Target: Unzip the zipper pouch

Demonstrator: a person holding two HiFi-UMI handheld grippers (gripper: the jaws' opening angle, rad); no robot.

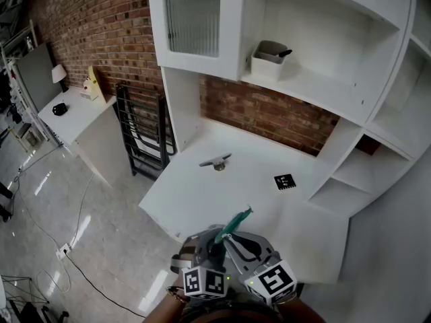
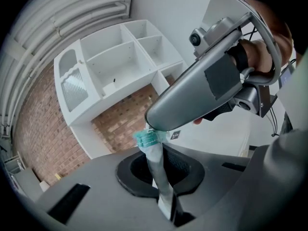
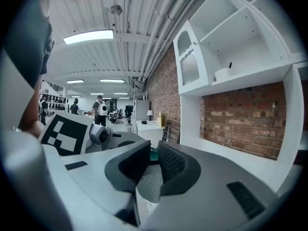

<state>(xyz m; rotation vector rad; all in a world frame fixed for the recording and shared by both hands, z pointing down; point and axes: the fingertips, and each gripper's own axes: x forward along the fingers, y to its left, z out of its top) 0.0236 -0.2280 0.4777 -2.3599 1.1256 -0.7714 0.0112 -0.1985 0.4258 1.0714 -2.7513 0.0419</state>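
Left tool (image 2: 166,186) clamped shut on the zipper pouch (image 2: 155,158), held in the air over the desk (image 1: 195,194). Pouch long axis runs straight out to the right tool (image 3: 153,153). Its narrow jaws appear to pinch the teal zipper end (image 2: 146,137).

Overhead head view, close gripper views, common shelving (image 1: 316,79)

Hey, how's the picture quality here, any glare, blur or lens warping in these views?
Both gripper views are fisheye-warped with black corners; the right gripper view's ceiling light blows out white; the head view shows glare on the floor.
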